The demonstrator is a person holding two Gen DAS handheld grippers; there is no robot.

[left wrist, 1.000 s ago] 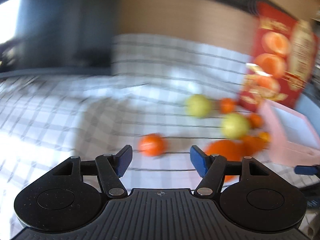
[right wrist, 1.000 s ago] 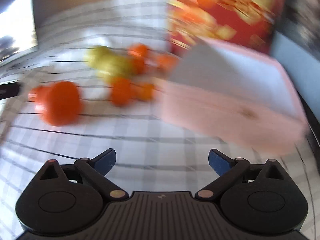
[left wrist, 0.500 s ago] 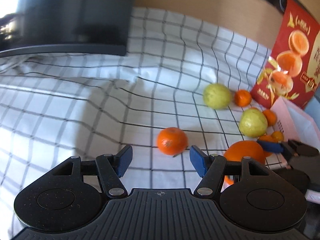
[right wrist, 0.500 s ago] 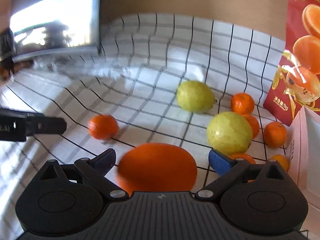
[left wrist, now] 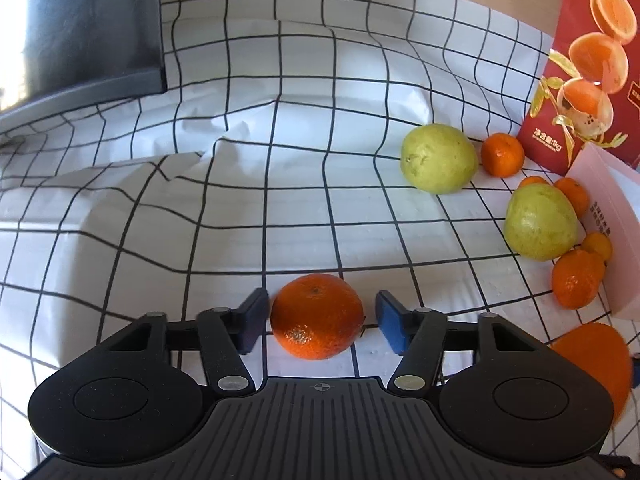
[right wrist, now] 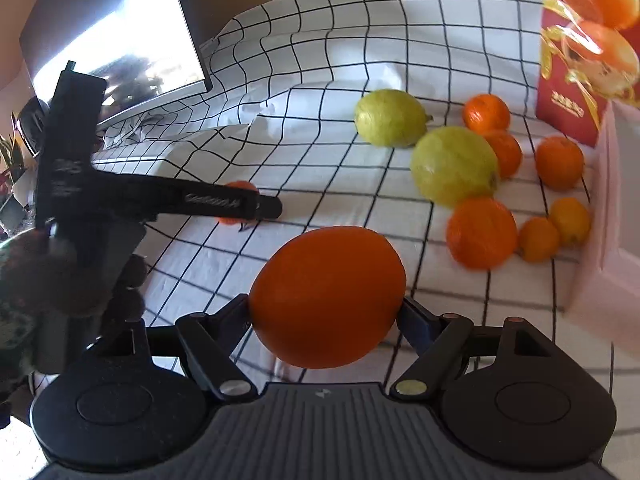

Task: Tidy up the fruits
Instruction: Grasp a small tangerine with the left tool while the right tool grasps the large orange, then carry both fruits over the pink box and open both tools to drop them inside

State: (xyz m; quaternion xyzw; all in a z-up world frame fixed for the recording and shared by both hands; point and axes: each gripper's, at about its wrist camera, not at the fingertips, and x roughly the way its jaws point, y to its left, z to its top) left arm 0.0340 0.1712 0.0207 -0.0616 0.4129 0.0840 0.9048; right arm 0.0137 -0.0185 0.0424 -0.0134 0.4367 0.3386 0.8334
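Left wrist view: the left gripper [left wrist: 318, 322] is standing with its jaws apart around a mandarin [left wrist: 317, 316], which is lying on the checked cloth [left wrist: 240, 160] with a small gap to each blue pad. Right of the mandarin, two green fruits [left wrist: 439, 158] are sitting on the cloth with several small oranges [left wrist: 502, 154] clustered around them, all just left of the pink box [left wrist: 612, 216]. The red bag [left wrist: 592, 64] is standing behind the box; its print shows peeled oranges and some small characters too fine to read, as is the writing on the side of the box.

Right wrist view: the left gripper [right wrist: 268, 207] is reaching in from the left, hiding most of the mandarin [right wrist: 236, 188]; white lettering on its arm is too blurred to read. The right gripper [right wrist: 326, 316] is clamping a big orange [right wrist: 327, 296] between its pads, above the cloth and left of the box [right wrist: 608, 216].

Half a second ago the mandarin was lying ahead of the left fingertips; now it is sitting between them. The big orange was low between open right jaws then; now those jaws are pressing on both its sides.
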